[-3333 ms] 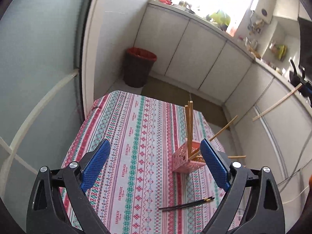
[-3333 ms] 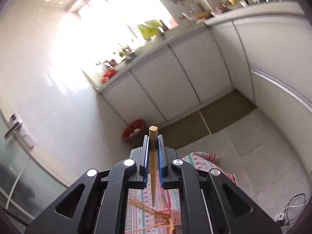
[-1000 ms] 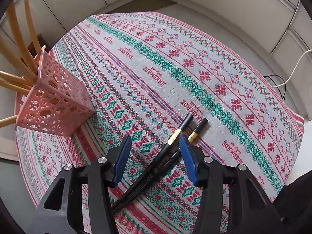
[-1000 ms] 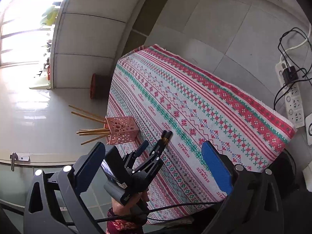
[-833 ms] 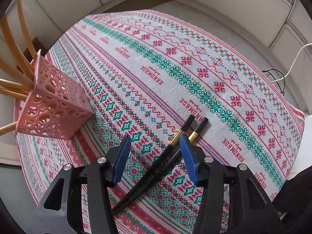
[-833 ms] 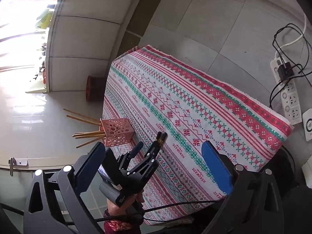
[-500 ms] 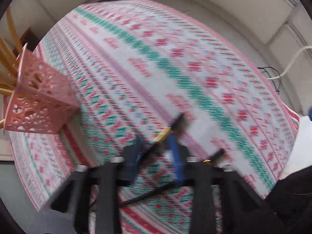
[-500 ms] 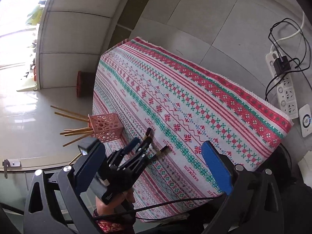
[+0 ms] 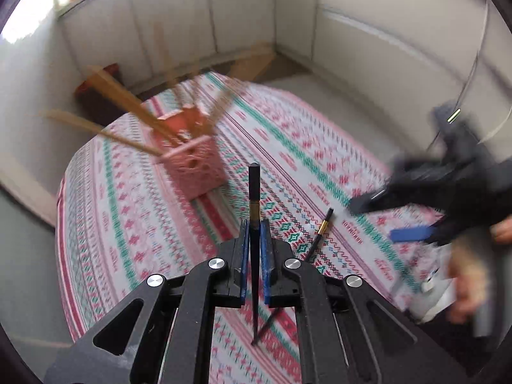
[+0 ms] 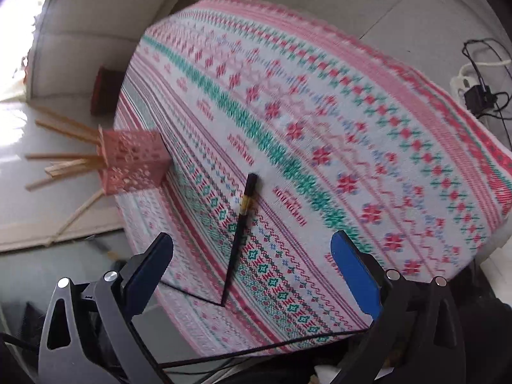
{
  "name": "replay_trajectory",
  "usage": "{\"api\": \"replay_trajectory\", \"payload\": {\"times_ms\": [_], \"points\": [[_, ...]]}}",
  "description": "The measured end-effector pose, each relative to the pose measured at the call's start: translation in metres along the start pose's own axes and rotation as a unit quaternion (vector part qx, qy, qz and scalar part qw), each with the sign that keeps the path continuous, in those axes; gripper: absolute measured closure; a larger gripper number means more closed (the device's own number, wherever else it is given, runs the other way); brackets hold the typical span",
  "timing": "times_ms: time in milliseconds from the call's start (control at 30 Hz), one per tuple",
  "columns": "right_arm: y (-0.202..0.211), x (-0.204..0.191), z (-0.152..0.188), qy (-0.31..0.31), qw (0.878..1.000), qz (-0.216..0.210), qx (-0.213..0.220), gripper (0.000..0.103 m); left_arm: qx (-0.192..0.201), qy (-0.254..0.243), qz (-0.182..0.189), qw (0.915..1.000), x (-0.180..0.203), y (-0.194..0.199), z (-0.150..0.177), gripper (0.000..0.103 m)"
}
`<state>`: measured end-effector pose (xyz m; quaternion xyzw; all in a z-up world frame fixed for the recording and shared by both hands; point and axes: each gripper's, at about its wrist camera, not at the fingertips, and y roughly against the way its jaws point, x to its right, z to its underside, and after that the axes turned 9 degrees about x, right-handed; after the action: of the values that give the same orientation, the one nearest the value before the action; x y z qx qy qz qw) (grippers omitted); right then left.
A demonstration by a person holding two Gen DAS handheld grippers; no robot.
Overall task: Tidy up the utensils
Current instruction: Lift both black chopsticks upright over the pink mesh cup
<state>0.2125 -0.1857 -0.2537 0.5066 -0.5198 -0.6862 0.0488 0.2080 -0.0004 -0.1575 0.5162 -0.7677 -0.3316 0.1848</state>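
My left gripper (image 9: 254,240) is shut on a black chopstick (image 9: 254,192) with a gold band, held up above the table. A second black chopstick (image 9: 321,230) lies on the patterned tablecloth (image 9: 288,147) to its right; it also shows in the right wrist view (image 10: 240,220), ahead of and between my fingers. A pink perforated holder (image 9: 195,166) with several wooden chopsticks stands ahead on the left, also seen in the right wrist view (image 10: 131,160). My right gripper (image 10: 252,265) is open and empty above the lying chopstick; it shows blurred in the left wrist view (image 9: 400,217).
White cabinet walls (image 9: 224,16) surround the table. A red bin (image 10: 104,89) stands on the floor beyond the table's far edge. A power strip with cables (image 10: 473,86) lies on the floor at right. Wooden chopsticks (image 10: 73,211) lie on the floor near the holder.
My left gripper has closed on one black chopstick and lifted it, turning toward the holder. My right gripper has come down closer over the remaining black chopstick.
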Motion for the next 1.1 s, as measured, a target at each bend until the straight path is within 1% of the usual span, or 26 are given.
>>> {"api": "replay_trajectory", "payload": {"times_ms": [67, 133, 200, 233, 267, 367, 433, 467, 500, 533, 567, 633, 667, 700, 733, 767, 800, 867, 900, 933, 1000, 1100], "points": [[-0.017, -0.008, 0.006, 0.006, 1.0, 0.018, -0.007, 0.007, 0.023, 0.019, 0.0, 0.9996, -0.012, 0.02, 0.0, 0.097], [-0.035, -0.017, 0.009, 0.009, 0.999, 0.035, -0.016, 0.011, 0.048, 0.034, -0.006, 0.9983, -0.025, 0.04, 0.0, 0.097], [-0.049, -0.025, 0.011, 0.016, 0.998, 0.057, -0.017, 0.025, 0.067, 0.046, -0.008, 0.9967, -0.029, 0.061, -0.002, 0.097], [-0.053, -0.029, 0.013, 0.018, 0.997, 0.068, -0.012, 0.024, 0.078, 0.049, -0.01, 0.9957, -0.033, 0.069, -0.003, 0.097], [-0.053, -0.032, 0.014, 0.02, 0.997, 0.074, -0.002, 0.027, 0.084, 0.05, -0.011, 0.9951, -0.035, 0.074, -0.004, 0.097], [-0.057, -0.036, 0.016, 0.005, 0.996, 0.092, 0.009, 0.03, 0.1, 0.052, -0.007, 0.9936, -0.04, 0.092, -0.004, 0.097], [-0.059, -0.042, 0.019, 0.013, 0.993, 0.12, 0.018, 0.039, 0.107, 0.052, -0.009, 0.9928, -0.04, 0.099, -0.004, 0.097], [-0.063, -0.05, 0.022, 0.025, 0.99, 0.139, 0.026, 0.051, 0.109, 0.052, -0.011, 0.9926, -0.041, 0.101, -0.005, 0.097], [-0.065, -0.055, 0.023, 0.037, 0.987, 0.153, 0.036, 0.068, 0.111, 0.052, -0.014, 0.9924, -0.04, 0.104, -0.004, 0.097], [-0.068, -0.062, 0.026, 0.054, 0.982, 0.174, 0.051, 0.075, 0.112, 0.053, -0.018, 0.9921, -0.041, 0.105, -0.005, 0.097], [-0.072, -0.067, 0.027, 0.068, 0.979, 0.184, 0.064, 0.086, 0.113, 0.055, -0.019, 0.9918, -0.041, 0.108, -0.004, 0.097], [-0.079, -0.078, 0.029, 0.09, 0.973, 0.199, 0.079, 0.089, 0.117, 0.06, -0.022, 0.991, -0.044, 0.113, -0.004, 0.097], [-0.083, -0.084, 0.03, 0.095, 0.972, 0.2, 0.081, 0.092, 0.119, 0.062, -0.024, 0.9906, -0.046, 0.116, -0.004, 0.097], [-0.084, -0.086, 0.029, 0.097, 0.974, 0.187, 0.079, 0.095, 0.122, 0.066, -0.026, 0.99, -0.049, 0.119, -0.004, 0.097], [-0.085, -0.087, 0.029, 0.094, 0.978, 0.17, 0.078, 0.096, 0.127, 0.071, -0.026, 0.989, -0.052, 0.123, -0.004, 0.097], [-0.083, -0.087, 0.028, 0.089, 0.983, 0.139, 0.075, 0.096, 0.132, 0.075, -0.025, 0.9881, -0.055, 0.127, -0.004, 0.097], [-0.08, -0.089, 0.028, 0.087, 0.986, 0.123, 0.075, 0.096, 0.135, 0.078, -0.023, 0.9875, -0.057, 0.129, -0.004, 0.097], [-0.061, -0.094, 0.031, 0.103, 0.987, 0.079, 0.091, 0.096, 0.144, 0.087, -0.018, 0.9856, -0.062, 0.136, -0.005, 0.097], [-0.045, -0.1, 0.035, 0.123, 0.985, 0.057, 0.106, 0.096, 0.148, 0.089, -0.017, 0.9849, -0.064, 0.139, -0.005, 0.097], [-0.033, -0.105, 0.039, 0.139, 0.982, 0.047, 0.119, 0.096, 0.153, 0.091, -0.016, 0.9839, -0.065, 0.143, -0.006, 0.097], [-0.003, -0.115, 0.049, 0.174, 0.974, 0.013, 0.143, 0.096, 0.159, 0.094, -0.013, 0.9827, -0.067, 0.147, -0.007, 0.097], [0.048, -0.128, 0.068, 0.221, 0.957, -0.031, 0.186, 0.096, 0.173, 0.105, -0.009, 0.9793, -0.069, 0.156, -0.013, 0.097]]}}
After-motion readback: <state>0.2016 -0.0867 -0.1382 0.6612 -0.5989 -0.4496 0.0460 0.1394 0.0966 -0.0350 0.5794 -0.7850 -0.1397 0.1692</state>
